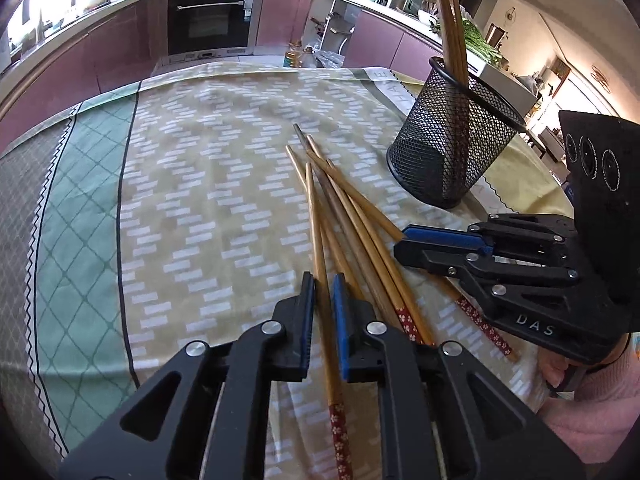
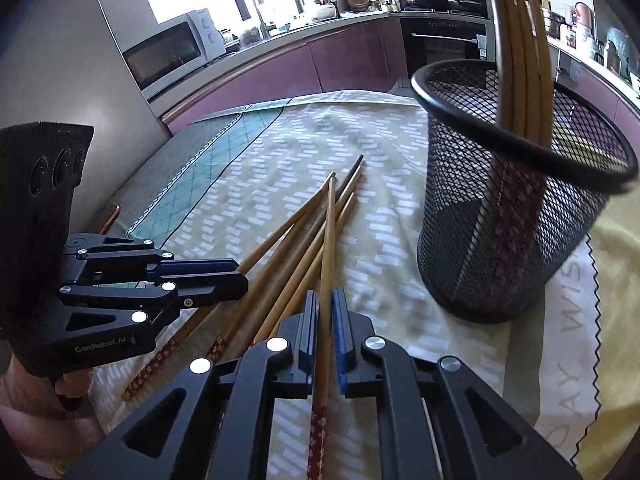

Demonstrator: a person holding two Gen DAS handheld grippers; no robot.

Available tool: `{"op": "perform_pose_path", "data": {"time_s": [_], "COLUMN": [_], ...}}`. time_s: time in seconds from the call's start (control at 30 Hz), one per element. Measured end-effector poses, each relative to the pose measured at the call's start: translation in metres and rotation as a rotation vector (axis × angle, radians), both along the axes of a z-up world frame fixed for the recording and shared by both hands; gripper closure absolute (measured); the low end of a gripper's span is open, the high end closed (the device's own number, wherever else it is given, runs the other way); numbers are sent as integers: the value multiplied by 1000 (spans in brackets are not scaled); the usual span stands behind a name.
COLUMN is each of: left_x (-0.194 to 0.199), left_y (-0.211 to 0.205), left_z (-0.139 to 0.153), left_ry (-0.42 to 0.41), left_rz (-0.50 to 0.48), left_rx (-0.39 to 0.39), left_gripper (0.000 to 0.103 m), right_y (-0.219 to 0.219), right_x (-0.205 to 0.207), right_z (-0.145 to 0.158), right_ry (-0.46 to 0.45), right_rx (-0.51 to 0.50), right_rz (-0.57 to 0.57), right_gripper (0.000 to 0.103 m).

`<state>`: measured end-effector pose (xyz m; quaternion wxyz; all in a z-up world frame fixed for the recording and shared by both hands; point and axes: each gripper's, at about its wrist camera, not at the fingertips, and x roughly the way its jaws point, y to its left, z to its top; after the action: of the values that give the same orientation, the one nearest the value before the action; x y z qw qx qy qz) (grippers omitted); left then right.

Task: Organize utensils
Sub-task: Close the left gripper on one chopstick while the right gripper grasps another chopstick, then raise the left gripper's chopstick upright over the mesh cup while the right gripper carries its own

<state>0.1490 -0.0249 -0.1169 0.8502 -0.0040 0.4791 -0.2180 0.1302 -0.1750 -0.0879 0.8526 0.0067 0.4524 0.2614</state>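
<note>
A: Left gripper status?

B: My left jaws are closed on one chopstick. It runs up the lower middle of the left wrist frame, its red flowered end passing back under me.

A: Right gripper?

B: The same there: right jaws clamped on a single chopstick, lower middle of the right wrist frame, its plain tip pointing up the frame.

A: Where is the rest?

B: The loose chopsticks lie fanned and crossing on the patterned tablecloth that covers the table, at centre frame, touching one another. The mesh holder stands upright at the upper right of the left view, near the pile but apart from it. Several chopsticks already stand in it, leaning against its rim.

A: Anything else?

B: A hand on the left gripper's grip, lower left of the right view.
</note>
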Motion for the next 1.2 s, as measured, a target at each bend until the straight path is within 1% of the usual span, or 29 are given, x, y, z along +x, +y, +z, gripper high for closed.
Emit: {"op": "perform_pose_path", "data": {"time_s": [0.1,0.17,0.33,0.67,0.77,1.0,1.2], "left_x": [3,2,-4,-23,-30,-46,-54], "left_y": [-2,-4,-4,2,3,4,3], "left_z": [0,0,9,60,73,103,121], "left_ry": [-4,-12,-41,-143,-162,-208,-244], "left_rz": [2,10,11,-31,-53,-93,-114], "left_rx": [10,18,4,-83,-115,-174,-211], "left_gripper": [92,94,96,96,96,96,96], "right_y": [1,1,-7,-33,-39,-56,-68], "right_x": [3,3,-6,-23,-27,-36,-38], "right_z": [0,1,13,51,60,73,87], "right_ry": [-4,-7,-41,-135,-157,-200,-238], "right_rx": [-3,1,28,104,125,161,192], "right_rz": [3,3,1,-22,-35,-56,-75], "right_gripper": [96,97,97,97,97,97,97]}}
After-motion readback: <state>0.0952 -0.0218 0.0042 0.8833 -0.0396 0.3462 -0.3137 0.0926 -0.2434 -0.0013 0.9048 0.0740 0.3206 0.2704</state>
